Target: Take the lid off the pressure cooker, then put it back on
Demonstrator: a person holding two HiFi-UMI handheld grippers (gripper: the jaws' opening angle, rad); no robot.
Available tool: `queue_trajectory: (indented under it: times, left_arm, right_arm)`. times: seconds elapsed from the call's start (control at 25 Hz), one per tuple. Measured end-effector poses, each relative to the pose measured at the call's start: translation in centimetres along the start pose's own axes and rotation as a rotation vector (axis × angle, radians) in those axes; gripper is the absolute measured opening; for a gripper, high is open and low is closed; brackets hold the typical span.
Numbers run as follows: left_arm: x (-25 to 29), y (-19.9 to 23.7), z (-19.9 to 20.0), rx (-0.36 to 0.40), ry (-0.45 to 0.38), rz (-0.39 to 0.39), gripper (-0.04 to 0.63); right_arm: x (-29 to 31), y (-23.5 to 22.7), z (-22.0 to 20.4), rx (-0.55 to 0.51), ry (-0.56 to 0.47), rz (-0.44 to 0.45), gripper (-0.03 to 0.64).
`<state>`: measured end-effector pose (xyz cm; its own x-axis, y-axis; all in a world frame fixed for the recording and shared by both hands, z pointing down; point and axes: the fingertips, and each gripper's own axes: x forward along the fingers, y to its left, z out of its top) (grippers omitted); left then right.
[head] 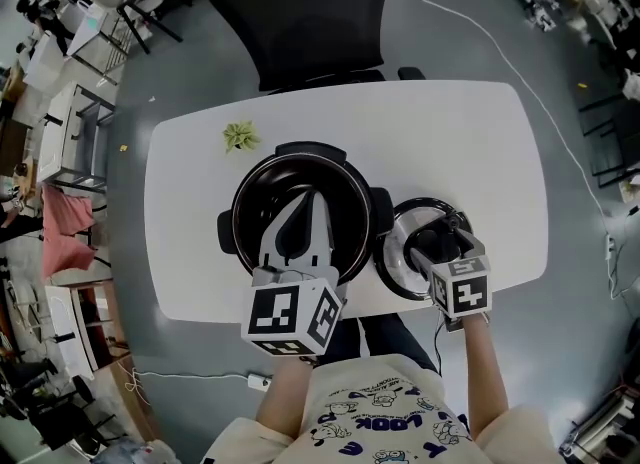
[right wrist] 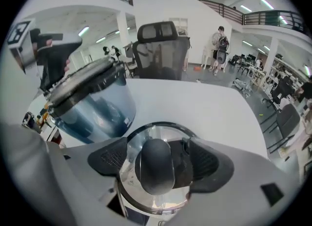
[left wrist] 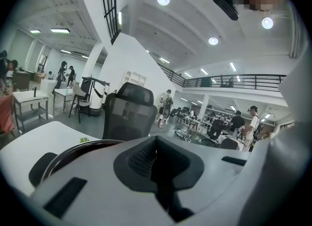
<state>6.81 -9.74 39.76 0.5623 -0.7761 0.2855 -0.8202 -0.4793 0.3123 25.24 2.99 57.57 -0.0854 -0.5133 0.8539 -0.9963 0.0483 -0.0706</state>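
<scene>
The lid (head: 397, 254) is off and lies flat on the white table (head: 470, 142), just beside the pressure cooker (head: 303, 154) at its 3 o'clock, near the table's front edge. The cooker sits mid-table with its dark bowl open to my head view. In the right gripper view I see its bluish body (right wrist: 92, 103) at about 10 o'clock from the lid.

My right gripper (head: 435, 242) hangs over the lid, pointing steeply down. Its jaws stand wide apart on either side of the lid's dark handle (right wrist: 156, 165) – the handle is between the pads, but there is a gap on each side and nothing is gripped.

My left gripper (head: 305, 207) is held above the cooker's open mouth, its tips pointing toward 12 o'clock. Its jaws are pressed together with nothing between them – the left gripper view shows the pads meeting.

A small green leafy thing (head: 240, 136) lies on the table at the cooker's 11 o'clock, apart from it. Beyond the table's far edge, at 12 o'clock, stands a black office chair (head: 305, 12), and a white cable (head: 500, 42) trails over the grey floor at about 1 o'clock
</scene>
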Motion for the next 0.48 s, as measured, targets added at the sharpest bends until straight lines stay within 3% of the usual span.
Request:
queue_trajectory:
  times: [0.2, 0.36, 0.48]
  left_arm:
    - [-0.9, -0.7, 1.8, 0.012, -0.046, -0.004, 0.014]
    - [-1.7, -1.1, 3.5, 0.022, -0.090, -0.004, 0.014]
    - [-2.2, -1.6, 4.7, 0.032, -0.123, -0.008, 0.014]
  right_arm:
    - [-6.1, -0.2, 6.8, 0.021, -0.267, -0.015, 0.390]
    - [-11.7, -0.1, 12.2, 0.037, -0.521, -0.037, 0.327]
    - [-14.3, 0.3, 14.7, 0.034, -0.639, -0.032, 0.310]
